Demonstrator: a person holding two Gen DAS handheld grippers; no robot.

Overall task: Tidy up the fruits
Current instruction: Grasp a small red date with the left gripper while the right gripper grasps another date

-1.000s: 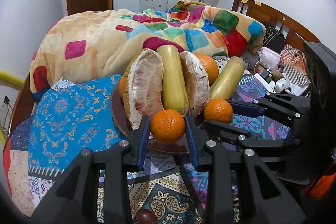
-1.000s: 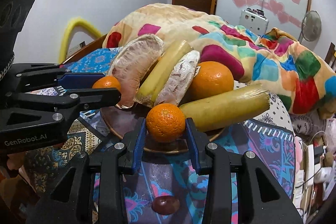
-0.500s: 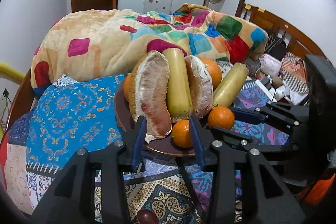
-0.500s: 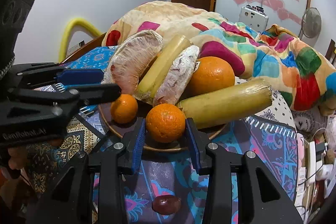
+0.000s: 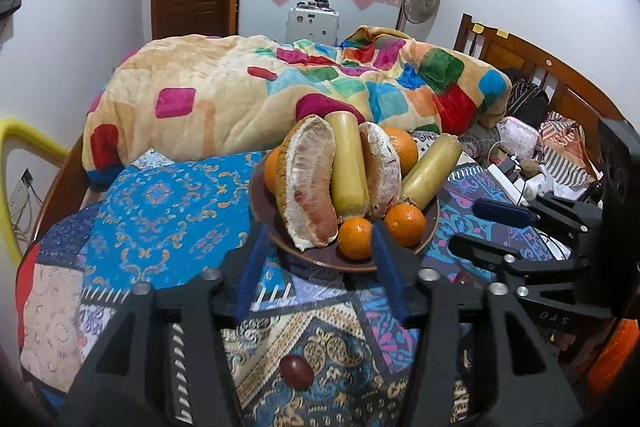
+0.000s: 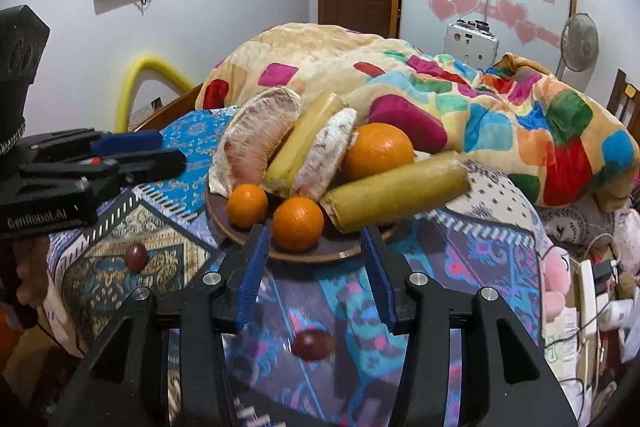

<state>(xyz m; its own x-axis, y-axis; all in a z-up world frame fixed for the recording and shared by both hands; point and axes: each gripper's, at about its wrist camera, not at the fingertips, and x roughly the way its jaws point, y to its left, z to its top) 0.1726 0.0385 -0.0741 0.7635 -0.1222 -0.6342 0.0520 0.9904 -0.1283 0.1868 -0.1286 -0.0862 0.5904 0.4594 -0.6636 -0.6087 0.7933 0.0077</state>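
Observation:
A brown plate (image 5: 320,259) (image 6: 320,254) on the patterned bedspread holds two small oranges (image 5: 355,237) (image 5: 405,225), pomelo segments (image 5: 310,183), two yellow-green stalks (image 5: 348,163) and a big orange (image 6: 378,151). In the right wrist view the small oranges (image 6: 247,205) (image 6: 298,223) lie at the plate's front edge. My left gripper (image 5: 318,267) is open and empty, just short of the plate. My right gripper (image 6: 314,263) is open and empty, also drawn back. A dark red grape-like fruit (image 5: 296,371) (image 6: 135,255) lies under my left gripper, another (image 6: 312,345) under my right.
A heaped colourful blanket (image 5: 280,87) lies behind the plate. A wooden headboard (image 5: 532,67) and clutter with cables and bags (image 5: 528,163) are on the right. A yellow foam tube (image 6: 148,75) stands at the bed's left edge.
Both grippers opened, let go of their small oranges on the plate's front edge, and pulled back from the plate.

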